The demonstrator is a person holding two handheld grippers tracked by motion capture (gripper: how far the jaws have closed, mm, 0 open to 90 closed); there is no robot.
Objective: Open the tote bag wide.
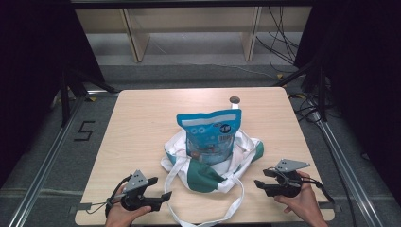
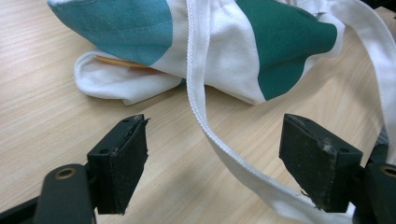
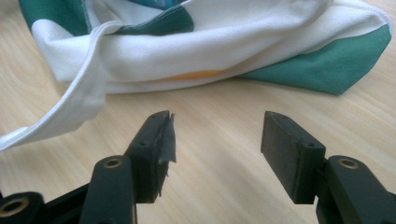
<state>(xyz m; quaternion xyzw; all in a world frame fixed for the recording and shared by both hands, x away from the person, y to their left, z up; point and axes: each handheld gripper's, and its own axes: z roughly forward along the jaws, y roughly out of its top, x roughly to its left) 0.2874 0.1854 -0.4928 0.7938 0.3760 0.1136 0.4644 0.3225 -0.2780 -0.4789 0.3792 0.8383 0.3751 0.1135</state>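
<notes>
At the near edge of the table (image 1: pixel 142 123), the left gripper (image 1: pixel 163 195) and the right gripper (image 1: pixel 259 183) are held low in the person's hands, each pointed inward at the tote bag (image 1: pixel 208 172) lying between them. Both sets of jaws are seen standing apart with nothing pressed between the pads; in the left gripper view, the white strap (image 2: pixel 205 112) of the bag runs across the table between the jaws without being pinched, while in the right gripper view bare wood lies between the jaws and the cloth is a little farther off. The bag, white with green panels, is slumped near the middle of the table, and a blue snack pouch (image 1: pixel 211 135) stands upright in its mouth, with most of the pouch rising above the cloth. The step in hand is judged to be a pause with the bag let go and the pouch seated. If the packing is to go on, a fresh grip on the bag's rim or strap would be called for, so that the cloth can be drawn up around the pouch. Farther off, a small dark disc (image 1: pixel 234 100) rests near the far edge of the pale wooden top. Beyond the table, grey floor, wooden shelving legs and loose cables are seen.
</notes>
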